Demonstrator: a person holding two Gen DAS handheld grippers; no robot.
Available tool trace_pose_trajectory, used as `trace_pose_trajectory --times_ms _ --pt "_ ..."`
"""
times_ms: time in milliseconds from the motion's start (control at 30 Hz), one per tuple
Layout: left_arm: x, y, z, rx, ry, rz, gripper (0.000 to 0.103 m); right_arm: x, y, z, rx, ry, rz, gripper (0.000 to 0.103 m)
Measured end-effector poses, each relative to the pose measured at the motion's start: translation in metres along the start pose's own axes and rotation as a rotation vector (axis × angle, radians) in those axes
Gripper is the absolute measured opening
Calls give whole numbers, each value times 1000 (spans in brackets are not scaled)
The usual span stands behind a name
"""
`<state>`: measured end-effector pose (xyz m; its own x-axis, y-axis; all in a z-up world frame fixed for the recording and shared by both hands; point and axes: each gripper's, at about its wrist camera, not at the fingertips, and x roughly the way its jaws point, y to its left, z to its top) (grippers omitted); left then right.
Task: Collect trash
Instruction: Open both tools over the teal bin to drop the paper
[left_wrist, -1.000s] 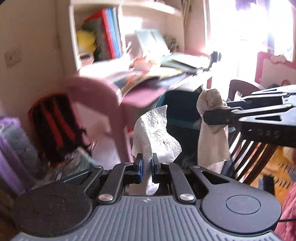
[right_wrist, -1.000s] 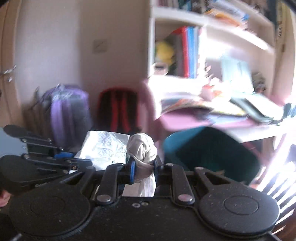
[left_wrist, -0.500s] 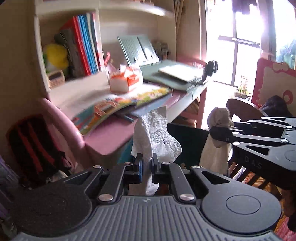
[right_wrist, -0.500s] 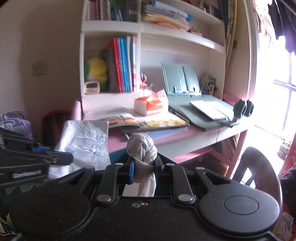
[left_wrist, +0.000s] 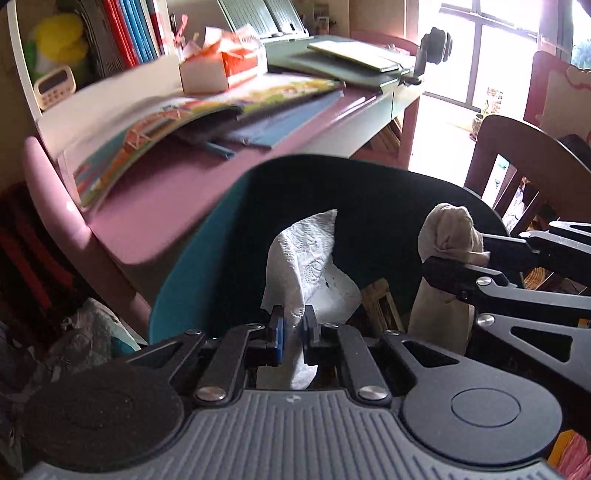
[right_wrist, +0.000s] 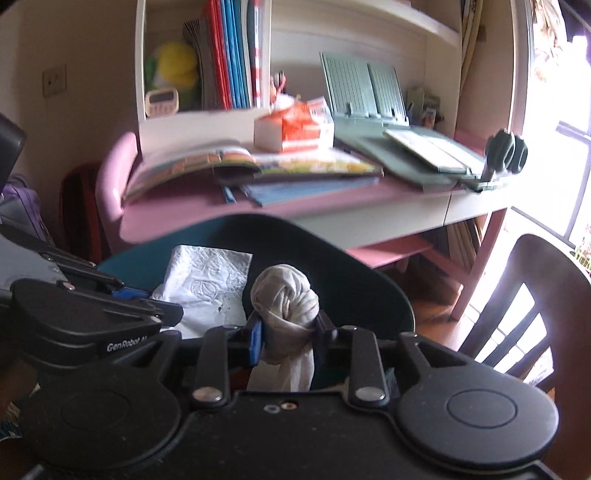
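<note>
A dark teal bin stands below the desk edge, its mouth beneath both grippers. My left gripper is shut on a white embossed paper towel, which stands up over the bin's dark inside. To its right, my right gripper carries a knotted beige cloth. In the right wrist view the right gripper has its jaws opening, with the cloth still wedged between the pads over the bin. The paper towel and left gripper show at left.
A pink desk with open books, an orange-and-white tissue box and a green book stand sits just behind the bin. A dark wooden chair is at the right. Backpacks lean against the wall at left.
Both grippers have swung toward the desk and come down over the teal bin, which now fills the middle of both views. The right gripper's jaws stand wider around the cloth.
</note>
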<state>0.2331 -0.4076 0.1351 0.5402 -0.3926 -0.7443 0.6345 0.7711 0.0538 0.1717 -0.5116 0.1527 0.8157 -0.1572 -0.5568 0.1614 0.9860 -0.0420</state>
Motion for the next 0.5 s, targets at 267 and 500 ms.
trace_pose_trajectory --times_ms 267,500 --pt "1 0 -6 -17 11 -34 31 -4 -5 -5 4 26 5 44" --pt "-27 -2 -14 -17 -48 -43 52 -29 -4 -5 12 4 14 47"
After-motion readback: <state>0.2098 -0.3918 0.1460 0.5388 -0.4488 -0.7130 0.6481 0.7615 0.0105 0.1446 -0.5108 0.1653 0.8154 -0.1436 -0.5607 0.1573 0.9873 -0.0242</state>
